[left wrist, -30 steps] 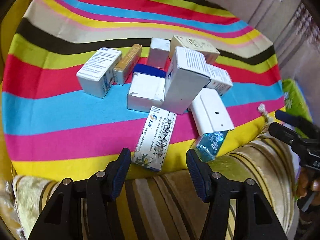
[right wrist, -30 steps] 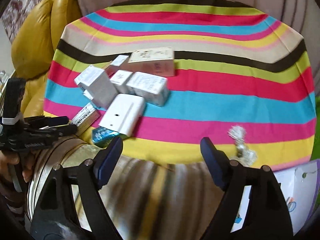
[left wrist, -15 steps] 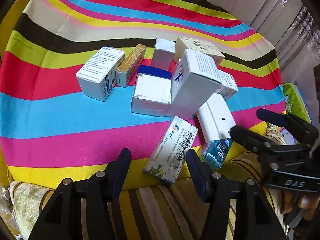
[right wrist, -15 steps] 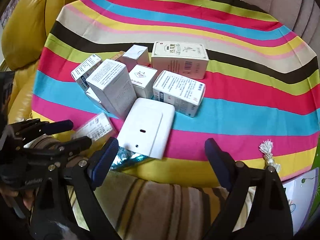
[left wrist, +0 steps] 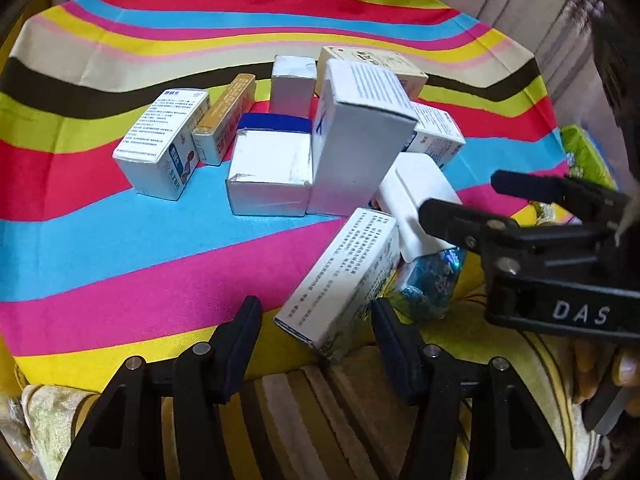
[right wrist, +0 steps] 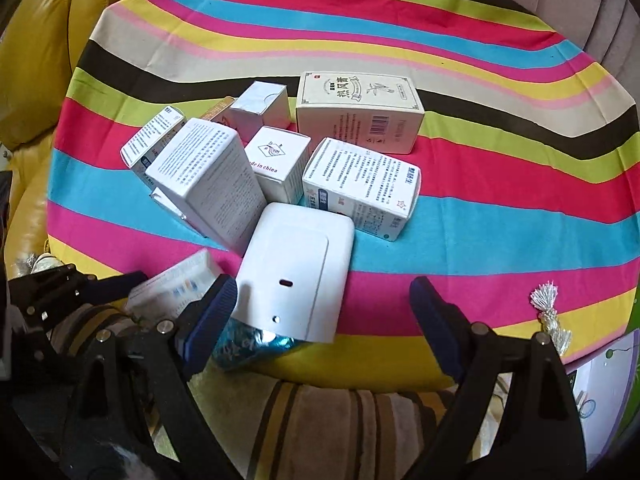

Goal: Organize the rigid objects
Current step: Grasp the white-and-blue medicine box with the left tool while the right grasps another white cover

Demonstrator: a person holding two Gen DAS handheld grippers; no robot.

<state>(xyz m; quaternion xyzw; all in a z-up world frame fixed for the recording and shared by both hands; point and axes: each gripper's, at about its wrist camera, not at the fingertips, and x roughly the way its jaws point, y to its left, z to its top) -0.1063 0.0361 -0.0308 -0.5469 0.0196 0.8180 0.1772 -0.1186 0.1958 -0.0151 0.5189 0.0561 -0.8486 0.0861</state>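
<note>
Hovering at the near edge of a striped cloth (left wrist: 120,240), the left gripper (left wrist: 316,340) stands with its fingers spread apart, holding nothing. A printed box (left wrist: 344,276) lies tilted just ahead of the gap, its near end overhanging the cloth edge between the fingertips, with no clear contact on either pad. Just beside it sits a blue foil pack (left wrist: 432,280) under a flat white case (left wrist: 416,204). Behind them, a tall white box (left wrist: 356,148) leans beside a blue-banded box (left wrist: 272,172); further left lie a text-covered box (left wrist: 164,140) and a slim gold box (left wrist: 226,120). The right gripper (left wrist: 460,196) reaches in from the right, its lower finger over the white case.

From the right wrist, the right gripper (right wrist: 324,308) is wide open around the near end of the white case (right wrist: 296,272), its left fingertip close beside the case's edge; whether it touches cannot be told. The foil pack (right wrist: 244,346) pokes out beneath. The left gripper (right wrist: 72,284) shows at lower left, next to the printed box (right wrist: 176,284). Beyond, the tall box (right wrist: 212,184), a small stamped box (right wrist: 280,160), a medicine carton (right wrist: 360,184) and a cream box (right wrist: 360,108) cluster mid-cloth. A white tassel (right wrist: 548,312) lies well apart to the right.
</note>
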